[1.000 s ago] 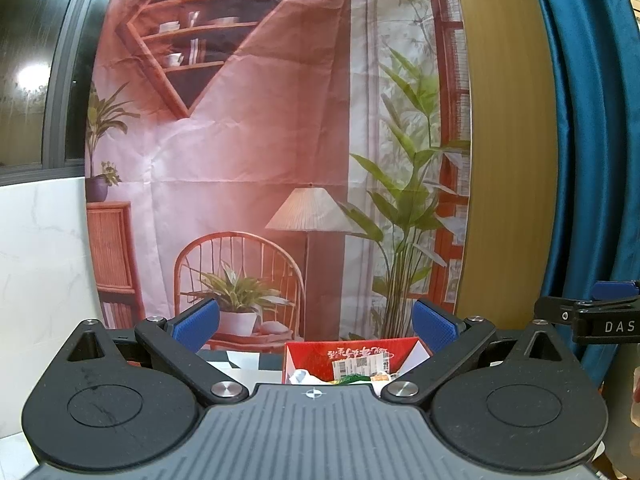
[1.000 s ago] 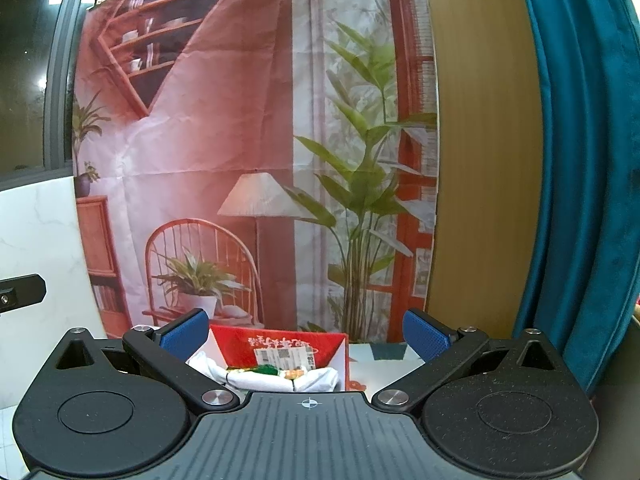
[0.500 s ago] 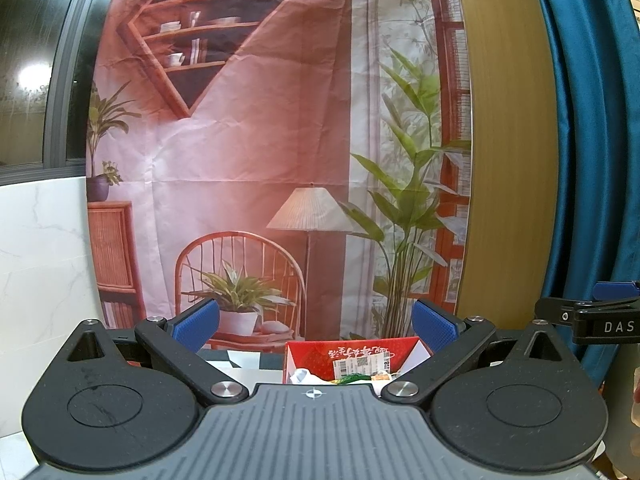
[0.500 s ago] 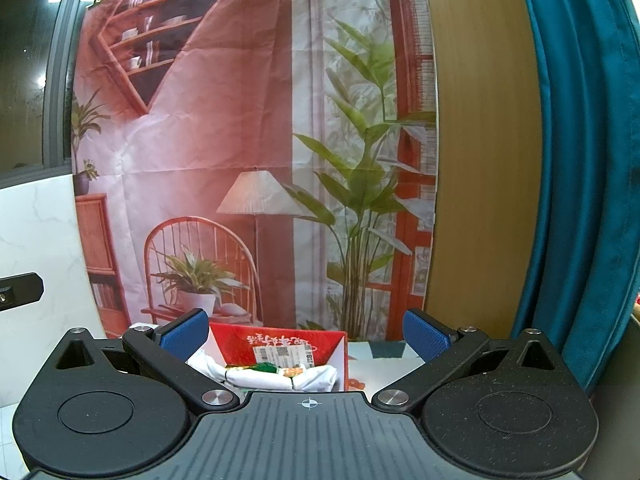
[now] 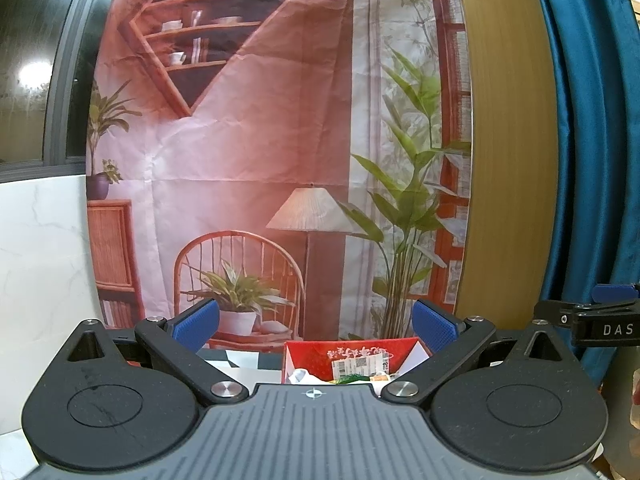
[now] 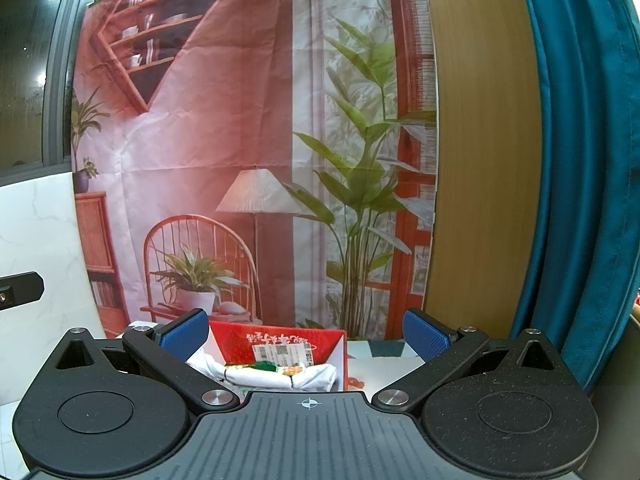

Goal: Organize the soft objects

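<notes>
Behind everything in the left wrist view hangs a printed backdrop (image 5: 256, 152) of a reddish room with a chair, lamp and plants, flanked by a wooden panel (image 5: 508, 140) and a teal curtain (image 5: 588, 120) on the right. Low in the frame the left gripper (image 5: 315, 326) is spread wide with nothing between its blue fingers (image 5: 196, 324). Past it, at lower centre, stands a red box (image 5: 352, 354) holding white soft bundles (image 5: 304, 376) and a labelled packet. Part of the other gripper pokes in at the right edge. In the right wrist view the same backdrop (image 6: 224, 128) fills the upper left, the curtain (image 6: 576, 160) the right. The right gripper (image 6: 306, 330) is likewise released and empty, and the red box (image 6: 280, 340) sits at lower centre on a pale surface (image 6: 384, 372), with the white soft bundles (image 6: 280, 376) inside, apart from the fingers.
</notes>
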